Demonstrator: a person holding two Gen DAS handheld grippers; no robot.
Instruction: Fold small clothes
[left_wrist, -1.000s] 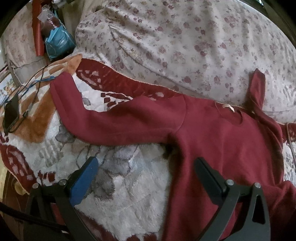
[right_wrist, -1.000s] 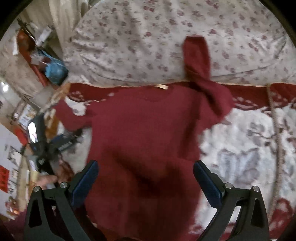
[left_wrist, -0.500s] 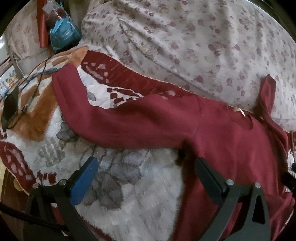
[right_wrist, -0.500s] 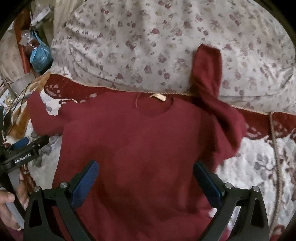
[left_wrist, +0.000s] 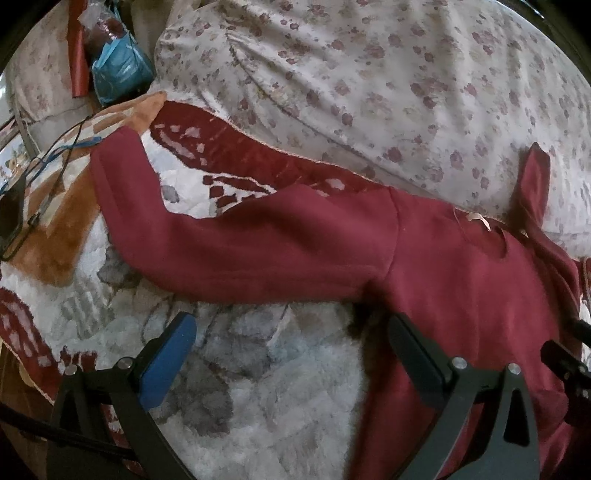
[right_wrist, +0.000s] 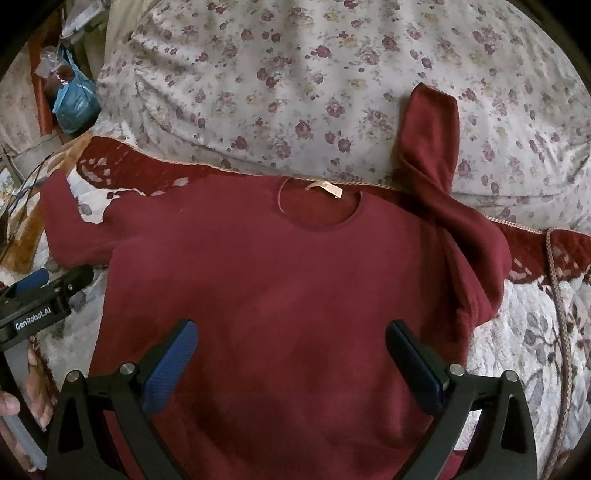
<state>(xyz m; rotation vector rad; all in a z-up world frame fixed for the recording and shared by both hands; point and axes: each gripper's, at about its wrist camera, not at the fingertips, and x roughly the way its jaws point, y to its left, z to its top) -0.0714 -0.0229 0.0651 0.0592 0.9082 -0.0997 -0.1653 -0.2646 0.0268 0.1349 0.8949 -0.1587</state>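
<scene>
Right tool (right_wrist: 291, 365) has swung in over sweater (right_wrist: 280, 295), now centred above body; both tools spread, holding nothing. Left tool (left_wrist: 291, 362) nearer sleeve (left_wrist: 236, 243). Sweater flat on blanket (left_wrist: 258, 387), unfolded; folding not begun.

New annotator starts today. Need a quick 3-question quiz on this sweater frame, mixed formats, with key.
1. True or false: the left hand-held gripper is shut on the maroon sweater.
2. Which sleeve lies bent up onto the floral duvet?
A. the right-hand sleeve in the right wrist view
B. the left-hand sleeve
C. both
3. Fill in: the tan label sits inside the ____.

Key: 1 false, its jaws stand open, as do those of the right hand-held gripper; 2 A; 3 neckline.
</scene>
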